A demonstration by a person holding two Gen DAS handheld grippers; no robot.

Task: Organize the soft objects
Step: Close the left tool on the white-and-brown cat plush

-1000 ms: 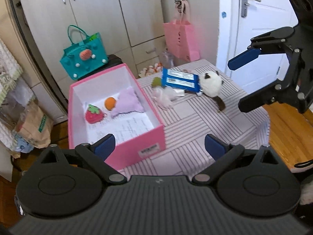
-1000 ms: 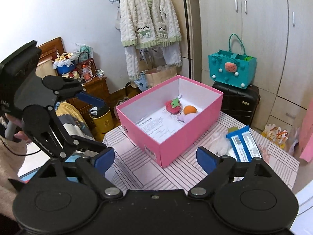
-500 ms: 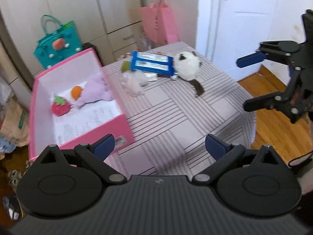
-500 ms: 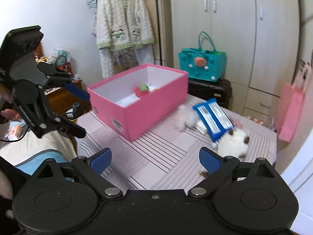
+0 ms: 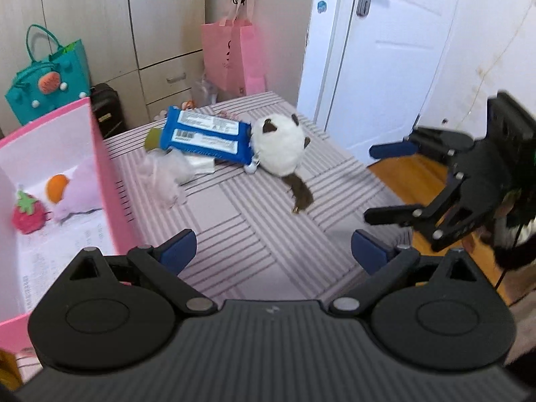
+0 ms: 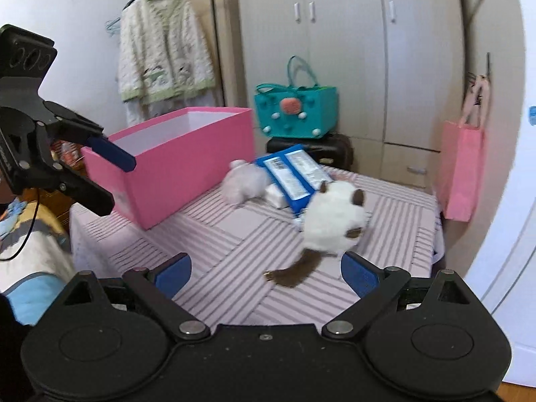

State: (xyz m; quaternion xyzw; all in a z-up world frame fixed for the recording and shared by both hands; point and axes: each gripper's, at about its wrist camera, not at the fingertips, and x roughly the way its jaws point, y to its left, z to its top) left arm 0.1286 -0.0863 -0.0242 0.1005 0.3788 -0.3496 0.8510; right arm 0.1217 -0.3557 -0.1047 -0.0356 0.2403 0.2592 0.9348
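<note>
A white plush cat with a brown tail lies on the striped table. It touches a blue packet. A pale fluffy toy sits beside the pink box. The box holds a strawberry, an orange ball and a lilac plush. My left gripper hangs open over the table's near side, holding nothing. My right gripper stands open just short of the cat, with the tail tip lying ahead between its fingers.
A teal handbag rests on a black case behind the table. A pink paper bag hangs on the wardrobe. A white door and wooden floor lie right of the table's edge. A cardigan hangs at left.
Both grippers have come down and closer to the table. Both views have swung off the pink box toward the white cat, which now fills more of the right wrist view.
</note>
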